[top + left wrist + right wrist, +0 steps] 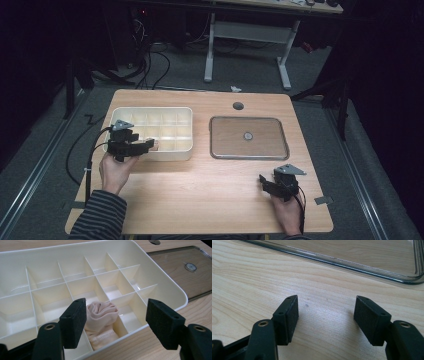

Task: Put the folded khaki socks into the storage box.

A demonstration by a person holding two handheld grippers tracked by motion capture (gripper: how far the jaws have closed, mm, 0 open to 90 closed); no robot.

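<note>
A cream divided organiser box (187,131) (160,272) stands on the left half of the wooden table. A rolled pale pink sock (102,317) (156,145) lies in a compartment of its front row. My left gripper (116,325) (142,146) hovers over the box's front edge, jaws wide apart; the sock sits past them, clear of the right pad and close beside the left. My right gripper (325,317) (265,182) rests low over bare wood near the front right, open with nothing between its pads.
A clear flat lid (248,138) (362,255) (185,270) with a small round knob lies right of the box. A round cable hole (238,106) sits near the table's far edge. Beyond the table stand another desk's white legs (284,65) and floor cables.
</note>
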